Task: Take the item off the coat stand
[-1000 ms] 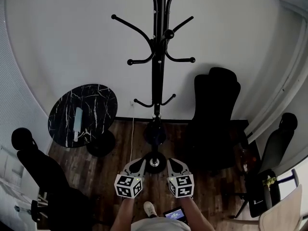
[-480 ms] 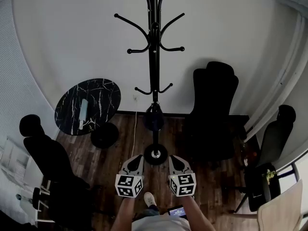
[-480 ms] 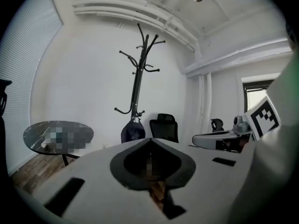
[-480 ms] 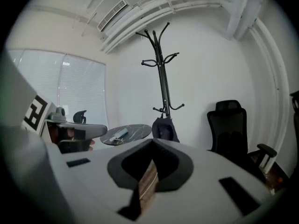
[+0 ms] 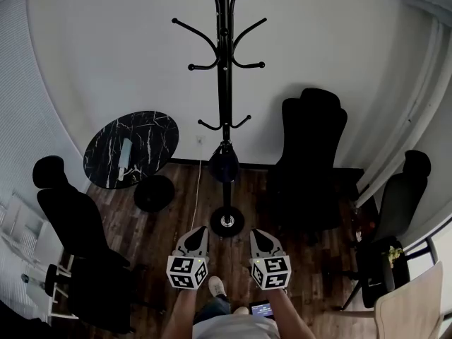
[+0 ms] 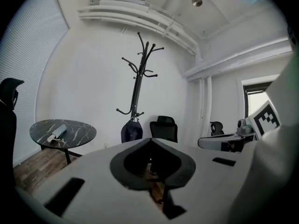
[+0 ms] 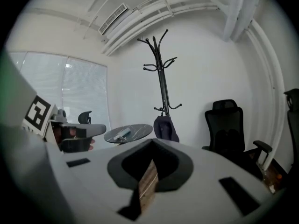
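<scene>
The black coat stand (image 5: 224, 83) rises against the white wall, its round base (image 5: 227, 221) on the wood floor. A dark bag (image 5: 224, 163) hangs from one of its low hooks. The bag also shows in the left gripper view (image 6: 131, 131) and the right gripper view (image 7: 164, 127). My left gripper (image 5: 200, 230) and right gripper (image 5: 254, 234) are held side by side low in the head view, short of the base and well apart from the bag. Both are shut with nothing in them, their tips meeting in the gripper views (image 6: 150, 139) (image 7: 152, 141).
A round black marble table (image 5: 131, 149) with a pale rolled item (image 5: 125, 154) stands left of the stand. Black office chairs sit at right (image 5: 311, 157), far right (image 5: 399, 203) and left (image 5: 74, 224). A white cable (image 5: 195, 200) runs down the floor.
The head view has drawn back and tilted, so the stand sits higher and smaller and the bag shows more fully. Both grippers stay shut, side by side.
</scene>
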Demonstrator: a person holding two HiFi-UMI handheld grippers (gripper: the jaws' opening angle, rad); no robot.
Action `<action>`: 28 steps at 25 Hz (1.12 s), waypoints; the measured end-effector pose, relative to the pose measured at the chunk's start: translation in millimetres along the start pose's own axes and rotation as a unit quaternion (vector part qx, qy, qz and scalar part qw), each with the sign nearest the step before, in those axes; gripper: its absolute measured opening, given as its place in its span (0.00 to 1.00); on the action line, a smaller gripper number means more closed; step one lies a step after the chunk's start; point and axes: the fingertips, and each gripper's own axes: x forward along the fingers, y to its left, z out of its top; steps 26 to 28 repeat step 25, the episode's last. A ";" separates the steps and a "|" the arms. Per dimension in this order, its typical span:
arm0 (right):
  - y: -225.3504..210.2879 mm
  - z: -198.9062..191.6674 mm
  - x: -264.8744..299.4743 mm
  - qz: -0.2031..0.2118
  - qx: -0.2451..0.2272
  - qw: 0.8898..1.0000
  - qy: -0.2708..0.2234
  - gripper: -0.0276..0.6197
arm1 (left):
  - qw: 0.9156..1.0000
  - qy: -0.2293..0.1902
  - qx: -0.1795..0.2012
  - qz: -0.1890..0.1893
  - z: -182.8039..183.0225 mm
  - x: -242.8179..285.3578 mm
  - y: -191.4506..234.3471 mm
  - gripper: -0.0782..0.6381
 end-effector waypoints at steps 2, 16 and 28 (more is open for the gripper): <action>-3.8 2.9 -1.9 -0.001 -0.002 1.000 -0.005 0.06 | 1.000 -0.003 0.006 0.000 2.6 0.1 -3.7 0.14; -2.7 5.9 -4.2 0.005 -0.006 1.000 -0.007 0.06 | 1.000 0.004 0.010 0.000 -0.4 -1.7 -7.3 0.14; -9.0 5.0 0.1 -0.003 0.004 1.000 -0.005 0.06 | 1.000 0.005 0.008 0.000 -0.6 -4.4 -2.1 0.14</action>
